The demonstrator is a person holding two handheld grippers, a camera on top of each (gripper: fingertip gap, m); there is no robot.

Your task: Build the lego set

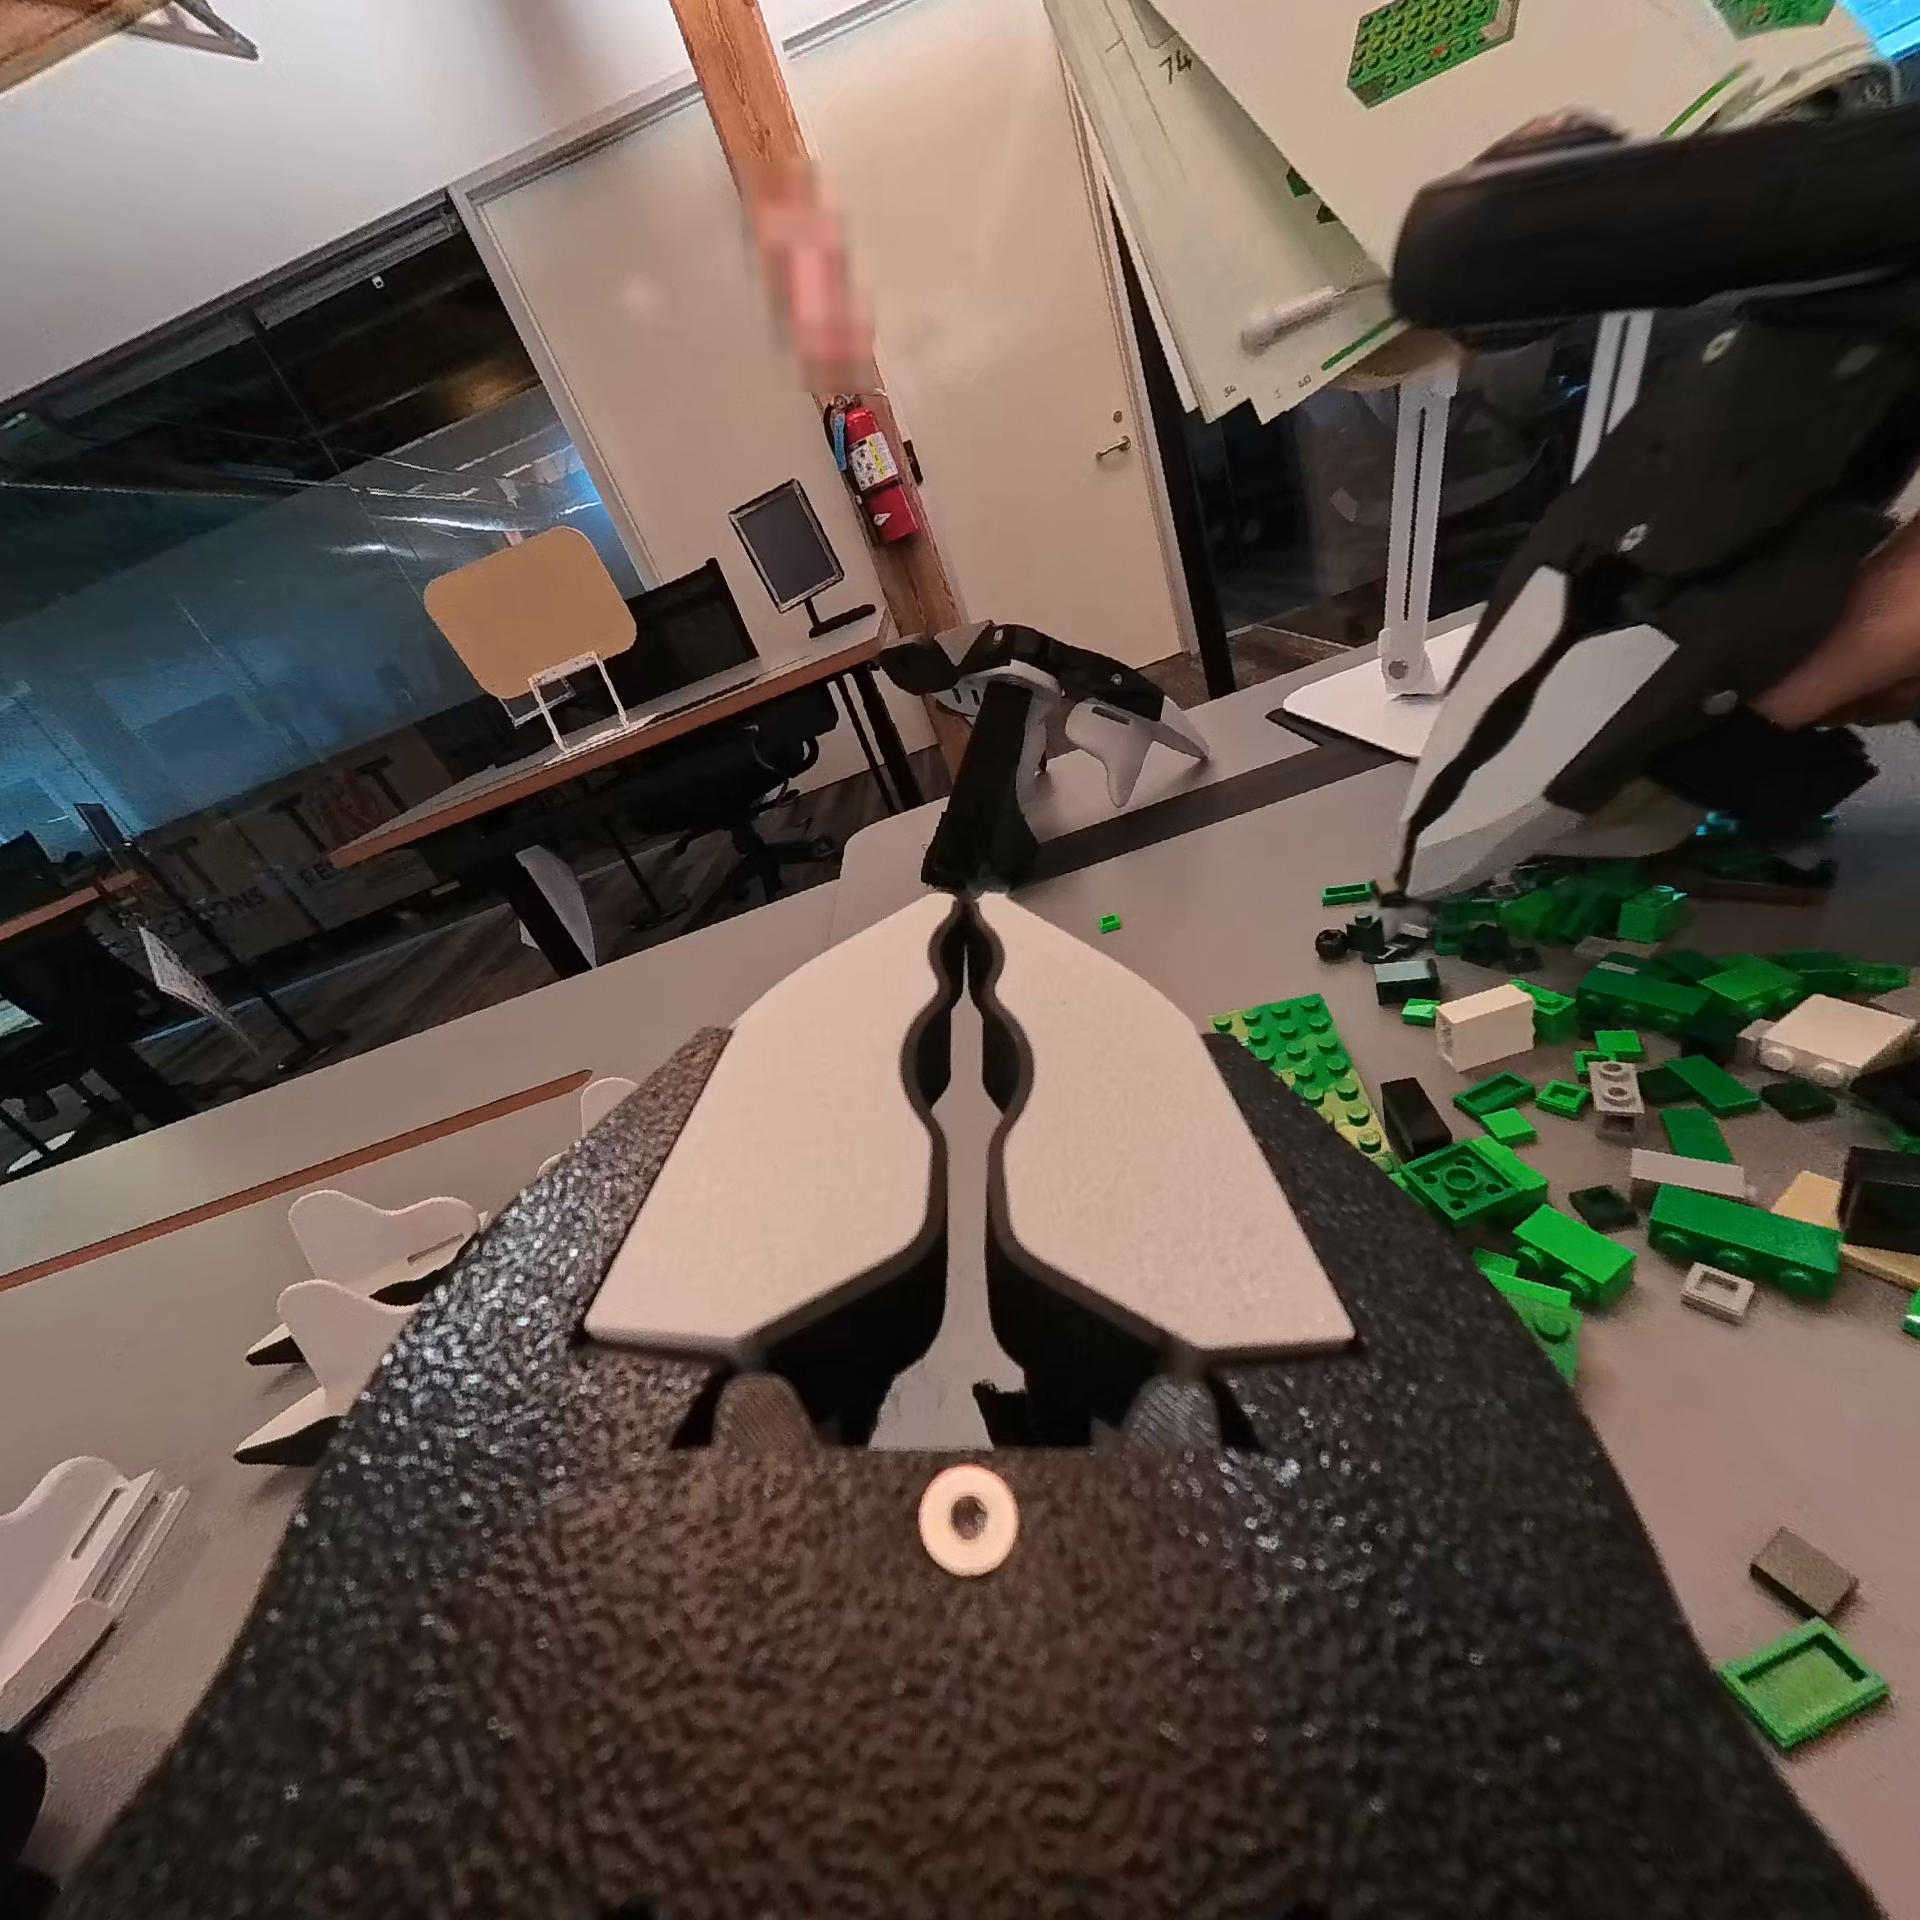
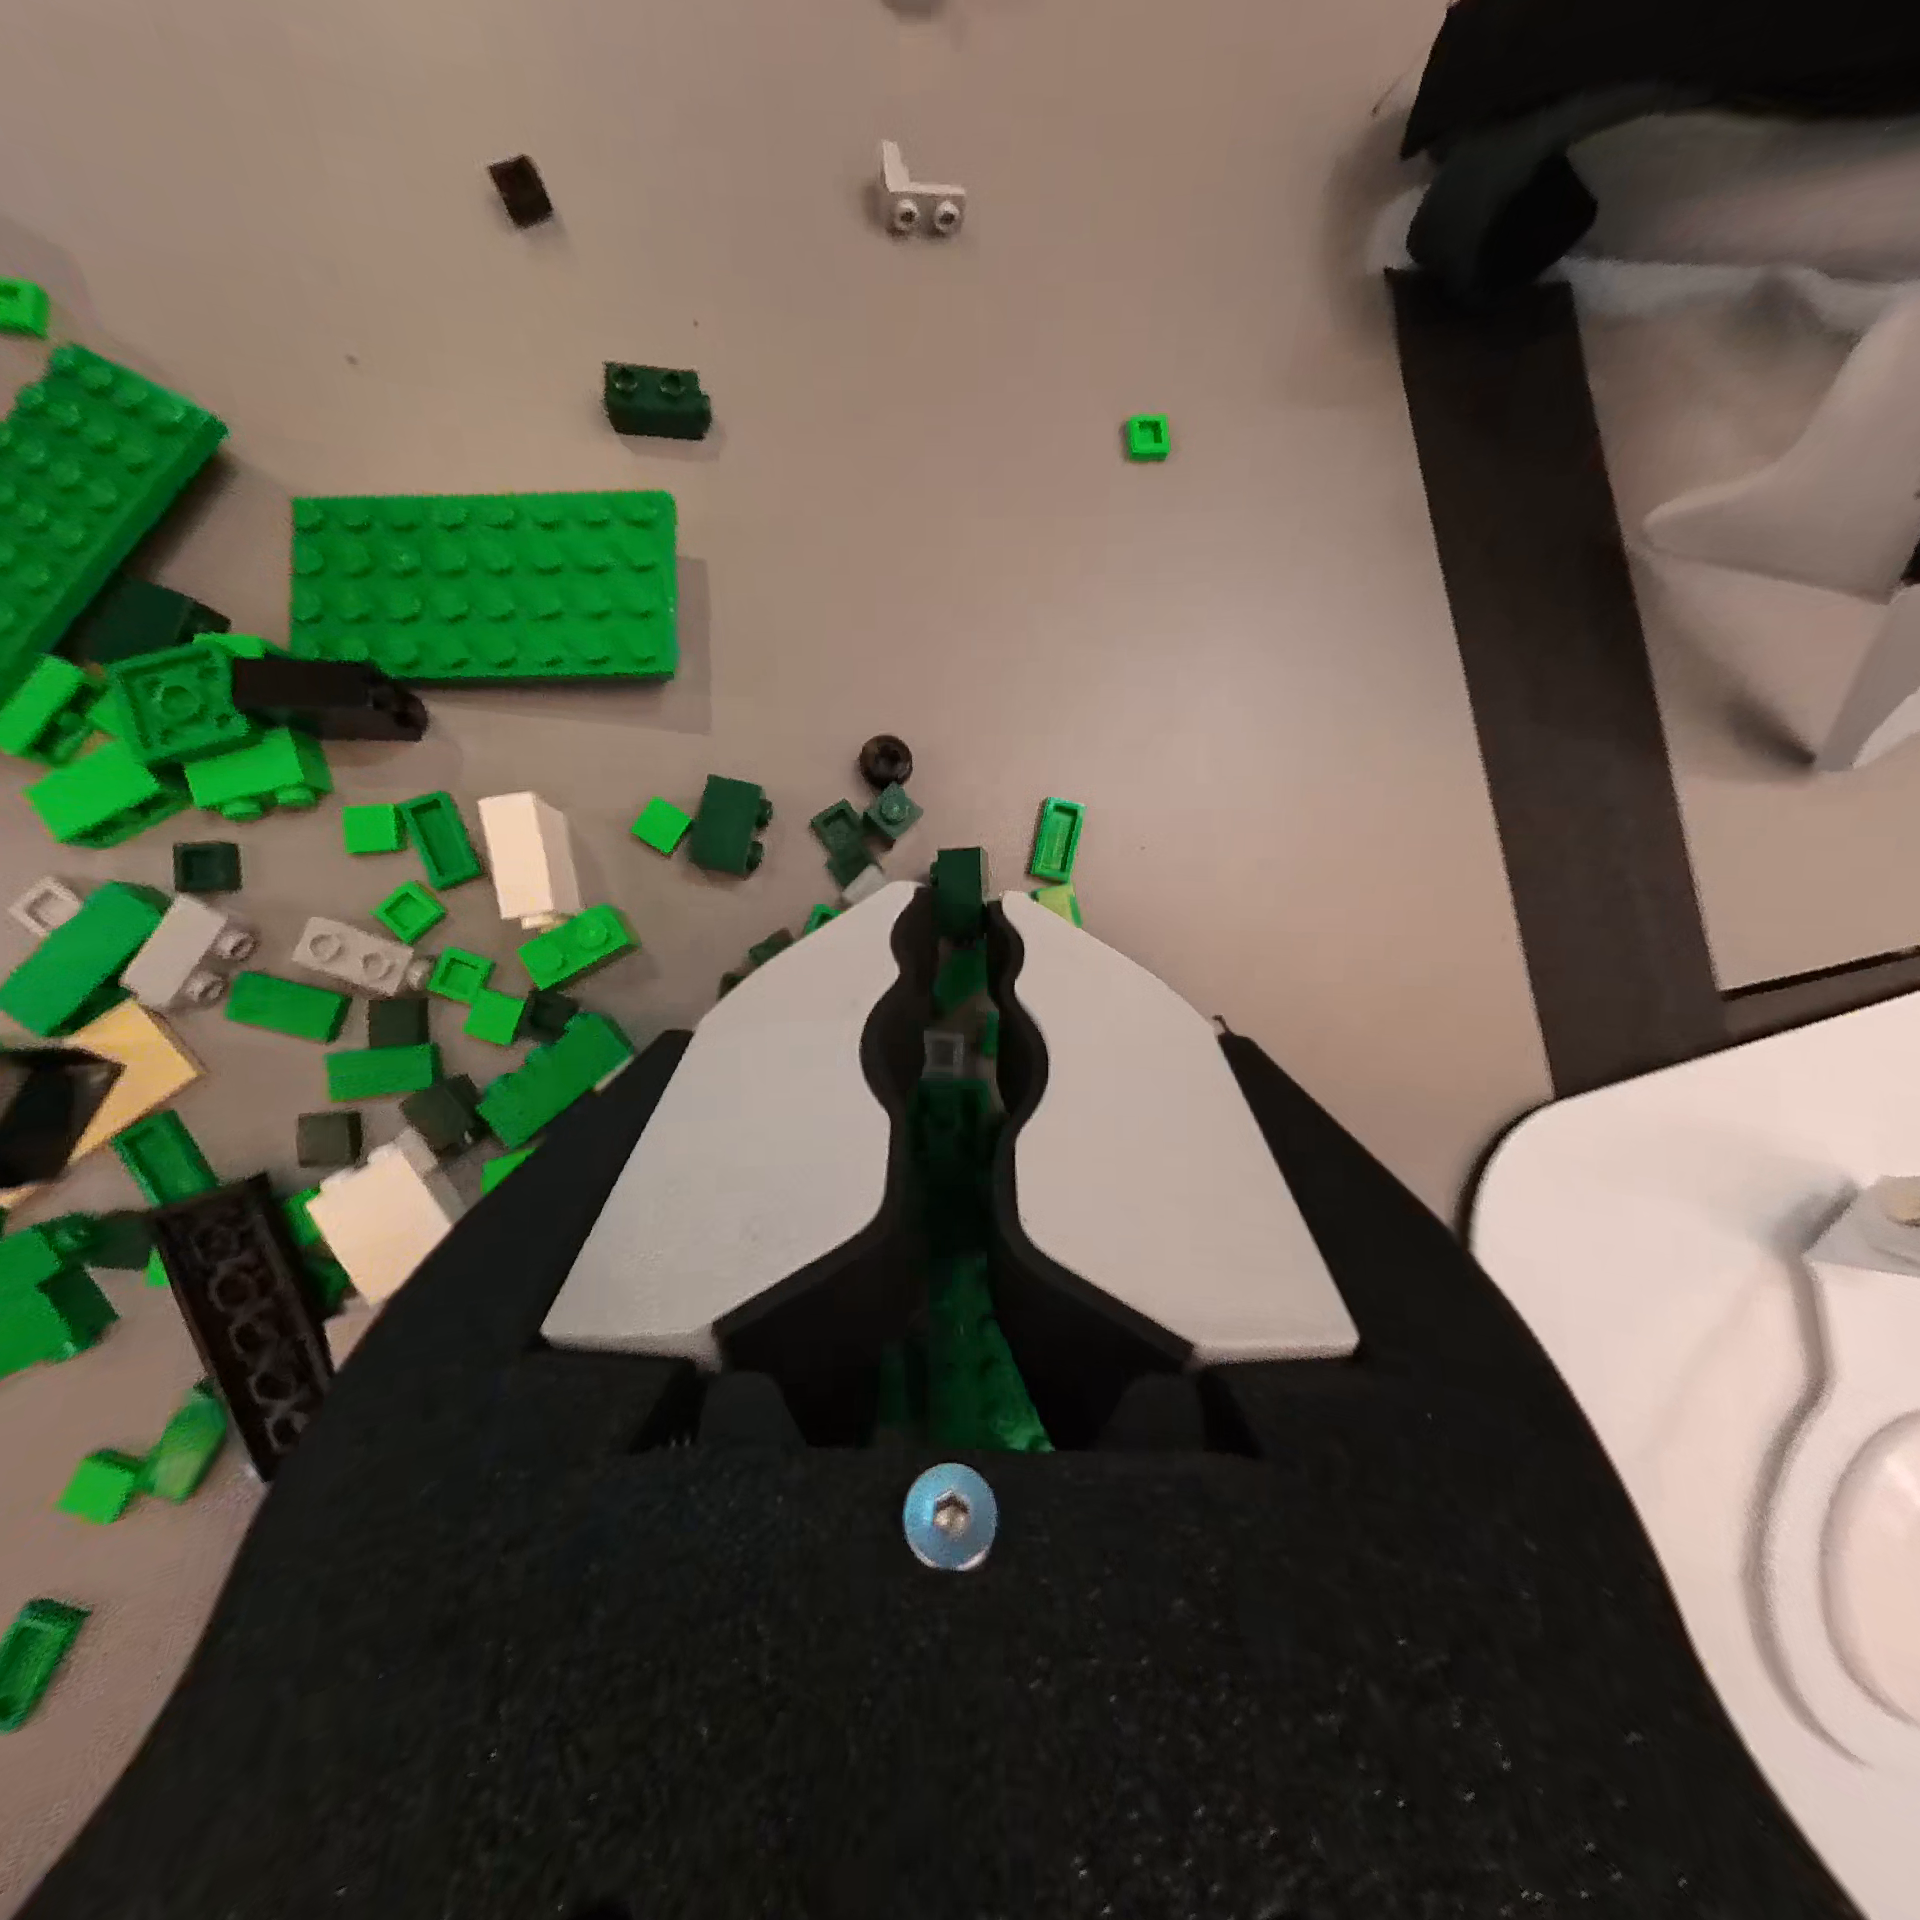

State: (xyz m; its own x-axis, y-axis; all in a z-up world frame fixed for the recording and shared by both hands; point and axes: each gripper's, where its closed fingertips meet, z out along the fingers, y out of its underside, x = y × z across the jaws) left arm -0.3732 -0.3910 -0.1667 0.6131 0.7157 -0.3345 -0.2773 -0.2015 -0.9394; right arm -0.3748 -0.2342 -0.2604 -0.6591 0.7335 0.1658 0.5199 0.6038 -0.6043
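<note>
On the grey table (image 2: pixel 1039 312), a scatter of green, white and black lego pieces (image 2: pixel 312 935) is being shown from above by the right wrist view, where the right gripper (image 2: pixel 961 902) is being held with its jaws nearly together and a small dark green brick (image 2: pixel 958 878) is being pinched between the tips, at the near edge of the pile. Two large bright green plates (image 2: pixel 483 587) are being seen only in this view, lying flat to the left, with bare table beyond them up to a dark strip (image 2: pixel 1507 675) at the right. In the left wrist view, the left gripper (image 1: pixel 964 906) is being held above the table with its jaws closed on a black piece (image 1: pixel 982 821) standing up from the tips; the right gripper (image 1: pixel 1397 894) is being seen lowered into the pile at the far right. Only this view is showing the instruction booklet (image 1: pixel 1299 156) propped on a white stand (image 1: pixel 1392 665), and open table at the left.
</note>
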